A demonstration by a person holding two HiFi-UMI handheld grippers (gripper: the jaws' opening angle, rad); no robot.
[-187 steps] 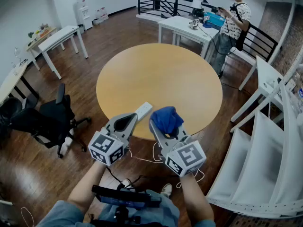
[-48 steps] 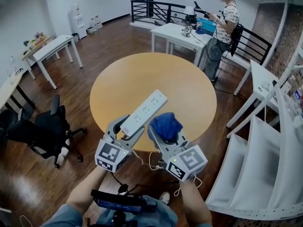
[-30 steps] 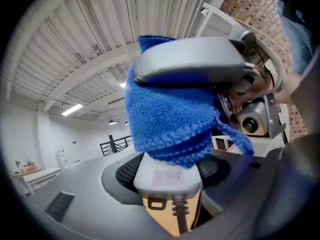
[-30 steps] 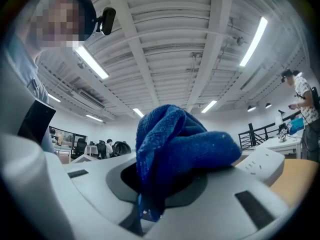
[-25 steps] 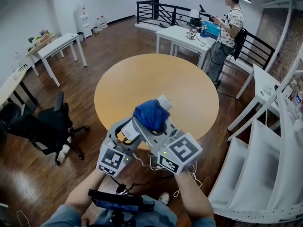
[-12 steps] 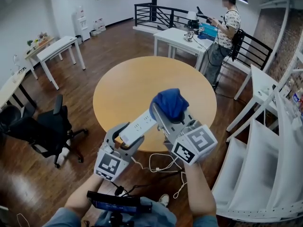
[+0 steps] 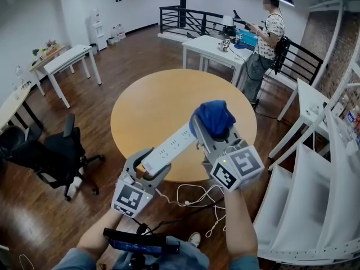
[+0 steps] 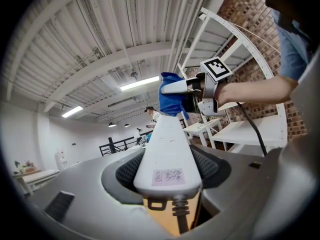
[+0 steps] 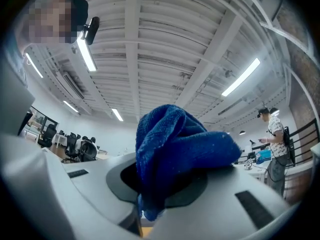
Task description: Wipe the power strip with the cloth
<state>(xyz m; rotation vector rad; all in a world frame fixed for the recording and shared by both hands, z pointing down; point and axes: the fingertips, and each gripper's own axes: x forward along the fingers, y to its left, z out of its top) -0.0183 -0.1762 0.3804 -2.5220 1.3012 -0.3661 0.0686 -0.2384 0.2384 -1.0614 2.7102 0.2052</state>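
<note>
While both hang above desk (image 7: 152,94), left gripper (image 7: 151,163) fingers clamp power strip (image 7: 169,148) at cord end, strip jutting ahead. Right gripper (image 7: 217,133) fingers pinch blue cloth (image 7: 214,117), apparently touching strip's far tip. Wiping judged underway; remaining length possibly left.

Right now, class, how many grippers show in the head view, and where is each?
2. The left gripper is at lower left, shut on the power strip; the right gripper is right of centre, shut on the blue cloth at the strip's far end. None seems hidden.
</note>
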